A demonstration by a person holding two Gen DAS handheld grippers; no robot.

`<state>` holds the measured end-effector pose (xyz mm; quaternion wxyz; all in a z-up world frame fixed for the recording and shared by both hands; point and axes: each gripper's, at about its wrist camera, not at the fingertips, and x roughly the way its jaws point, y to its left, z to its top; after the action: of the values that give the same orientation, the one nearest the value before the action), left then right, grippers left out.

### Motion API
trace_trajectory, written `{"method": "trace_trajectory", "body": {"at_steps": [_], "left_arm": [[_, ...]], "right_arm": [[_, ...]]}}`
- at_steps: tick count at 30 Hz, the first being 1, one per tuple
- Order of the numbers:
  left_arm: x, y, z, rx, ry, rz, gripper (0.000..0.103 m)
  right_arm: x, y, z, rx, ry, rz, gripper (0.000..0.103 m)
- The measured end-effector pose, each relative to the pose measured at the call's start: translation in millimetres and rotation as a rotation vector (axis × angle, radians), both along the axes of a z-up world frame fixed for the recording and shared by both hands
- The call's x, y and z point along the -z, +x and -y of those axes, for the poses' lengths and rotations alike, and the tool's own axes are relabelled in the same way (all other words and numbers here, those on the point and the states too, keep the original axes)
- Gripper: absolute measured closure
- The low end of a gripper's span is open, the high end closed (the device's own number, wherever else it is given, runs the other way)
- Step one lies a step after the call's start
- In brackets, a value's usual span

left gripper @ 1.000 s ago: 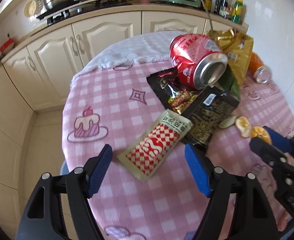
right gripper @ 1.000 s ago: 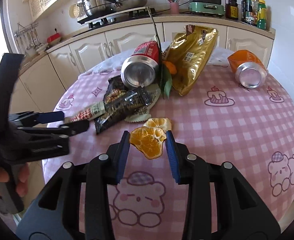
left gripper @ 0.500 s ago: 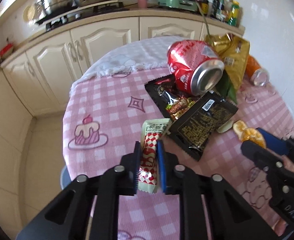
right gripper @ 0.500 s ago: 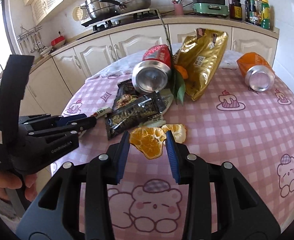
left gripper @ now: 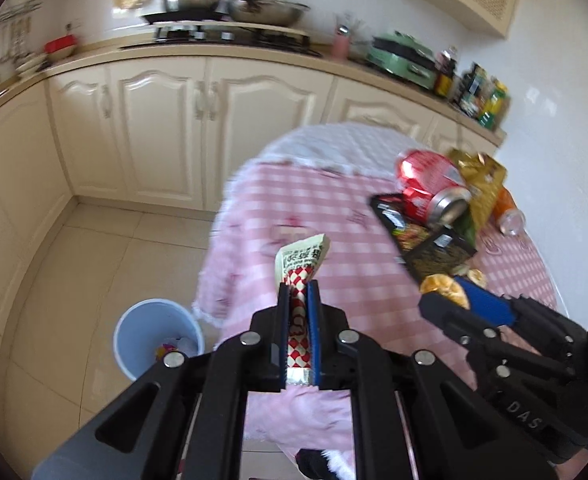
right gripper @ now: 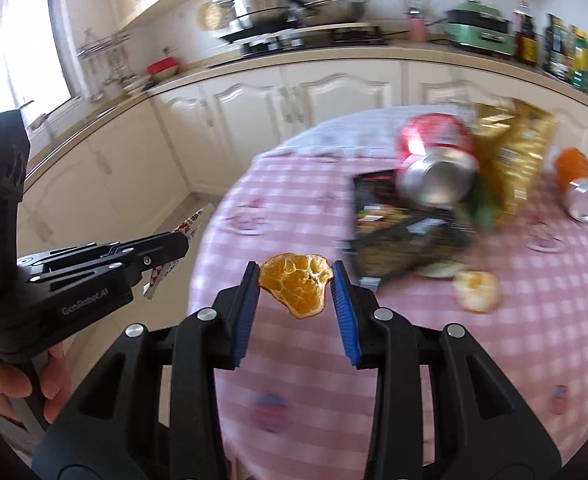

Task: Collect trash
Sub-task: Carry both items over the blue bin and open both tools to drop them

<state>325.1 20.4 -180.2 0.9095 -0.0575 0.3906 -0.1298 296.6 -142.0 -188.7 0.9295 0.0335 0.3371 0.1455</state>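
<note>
1. Left gripper [left gripper: 298,292]: jaws closing on a red-and-white checked snack wrapper [left gripper: 301,264], pads pressed against both faces, wrapper standing upright and lifted clear of the pink checked tablecloth [left gripper: 334,216].
2. Right gripper [right gripper: 296,280]: partly closed on a piece of orange peel [right gripper: 296,288], pinched between the blue pads [right gripper: 344,312] and held above the table.
3. Light blue bin [left gripper: 157,336] on the tiled floor beside the table's edge, a few scraps inside.
4. On the table: crushed red can [left gripper: 430,192] lying on black snack packets [left gripper: 422,248], gold bag [left gripper: 482,188] just behind, orange can [right gripper: 578,184] on its side further right.
5. Second orange peel [right gripper: 476,290] lying on the cloth near the packets.
</note>
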Motion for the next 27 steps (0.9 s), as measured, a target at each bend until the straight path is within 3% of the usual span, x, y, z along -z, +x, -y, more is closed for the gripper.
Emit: {"method": "trace_trajectory", "body": {"at_steps": [6,14,22,24,25,27], "left_arm": [[13,-11,-79,-0.132,-0.028,-0.023,0.095],[55,-10,-174,-0.304,-0.054,-0.104,0.095],[94,21,-232,-0.401,-0.064,-0.177,0.095],[102,33,-242,-0.412,-0.064,-0.19,0.095],[106,38,-245,-0.415,-0.065,-0.198,0.095],[111,46,-249,-0.417,-0.066,-0.207,0.095]], "right_arm": [[24,13,-78,-0.145,-0.012,-0.048,0.067],[76,41,-178,-0.295,-0.063,-0.122,0.067],[108,110,-243,-0.316,-0.081,-0.148,0.066],[114,129,-252,-0.304,-0.079,-0.155,0.062],[117,138,-254,-0.292,-0.074,-0.161,0.055],[122,147,-260,-0.278,-0.08,-0.167,0.054]]}}
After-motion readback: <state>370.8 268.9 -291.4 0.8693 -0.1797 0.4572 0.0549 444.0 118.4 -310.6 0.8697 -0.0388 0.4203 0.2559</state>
